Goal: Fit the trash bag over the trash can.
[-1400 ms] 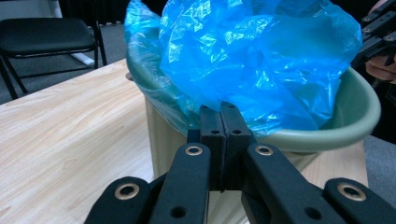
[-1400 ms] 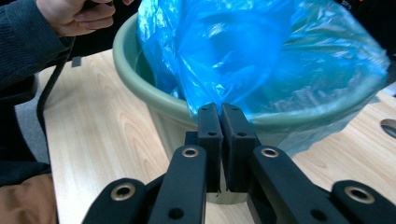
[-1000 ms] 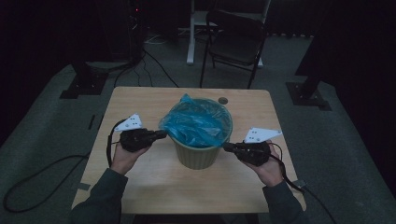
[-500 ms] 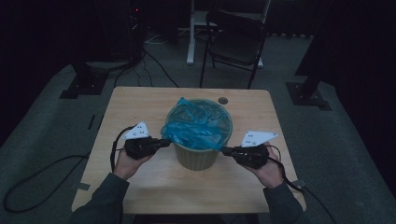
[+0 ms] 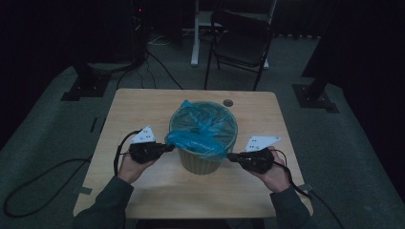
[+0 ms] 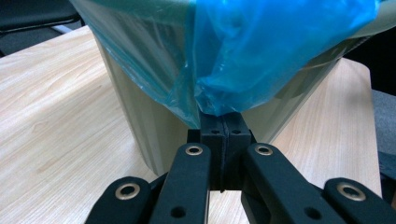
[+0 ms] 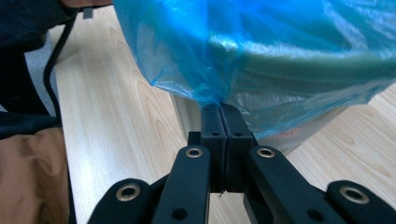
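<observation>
A pale round bin stands mid-table, lined with a blue plastic bag whose rim is folded over the edge. My left gripper is at the bin's left side, shut on the bag's hanging edge; the plastic bunches into the closed jaws. My right gripper is at the bin's right side, also shut on the bag's edge, which gathers into the closed tips. In both gripper views the bin wall stands just behind the tips.
The wooden table has a small round hole behind the bin. A black chair and a white post stand beyond the far edge. A cable trails over the floor at the left.
Both grippers have come slightly lower and nearer the person, drawing the bag's edge further down the bin's sides. Both stay shut on the plastic.
</observation>
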`<state>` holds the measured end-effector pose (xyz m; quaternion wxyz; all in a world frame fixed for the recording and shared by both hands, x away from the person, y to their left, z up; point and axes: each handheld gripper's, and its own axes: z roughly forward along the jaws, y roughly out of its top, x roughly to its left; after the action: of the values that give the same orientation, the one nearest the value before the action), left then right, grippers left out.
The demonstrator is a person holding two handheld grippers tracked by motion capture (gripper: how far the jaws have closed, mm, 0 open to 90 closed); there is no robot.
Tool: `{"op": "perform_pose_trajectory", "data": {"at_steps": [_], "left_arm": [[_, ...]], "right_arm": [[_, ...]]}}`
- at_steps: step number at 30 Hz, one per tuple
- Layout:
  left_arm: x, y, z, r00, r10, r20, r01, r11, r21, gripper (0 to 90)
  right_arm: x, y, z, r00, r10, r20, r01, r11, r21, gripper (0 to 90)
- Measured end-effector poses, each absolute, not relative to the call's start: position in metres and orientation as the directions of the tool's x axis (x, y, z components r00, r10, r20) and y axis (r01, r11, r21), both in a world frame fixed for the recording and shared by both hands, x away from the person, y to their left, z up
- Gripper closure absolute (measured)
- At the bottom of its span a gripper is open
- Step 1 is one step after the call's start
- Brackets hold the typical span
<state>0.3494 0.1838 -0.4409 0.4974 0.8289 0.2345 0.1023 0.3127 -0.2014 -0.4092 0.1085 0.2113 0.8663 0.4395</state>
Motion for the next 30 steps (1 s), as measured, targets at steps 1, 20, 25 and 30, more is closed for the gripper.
{"op": "perform_pose_trajectory", "data": {"at_steps": [1,20,25,30], "left_arm": [[0.35,0.184,-0.442,0.869,0.491,-0.066,0.289,-0.394,0.873,90.0],[0.342,0.202,-0.433,0.848,0.525,-0.074,0.292,-0.346,0.892,71.6],[0.334,0.213,-0.424,0.844,0.531,-0.076,0.278,-0.312,0.909,60.1],[0.328,0.221,-0.413,0.845,0.528,-0.078,0.254,-0.269,0.929,56.9]], "right_arm": [[0.313,-0.202,-0.41,-0.887,0.462,-0.002,0.273,0.527,0.805,89.8],[0.31,-0.209,-0.406,-0.882,0.471,0.003,0.277,0.514,0.812,76.1],[0.304,-0.213,-0.396,-0.884,0.467,-0.012,0.252,0.499,0.829,67.5],[0.3,-0.217,-0.387,-0.885,0.466,-0.007,0.24,0.467,0.851,60.2]]}}
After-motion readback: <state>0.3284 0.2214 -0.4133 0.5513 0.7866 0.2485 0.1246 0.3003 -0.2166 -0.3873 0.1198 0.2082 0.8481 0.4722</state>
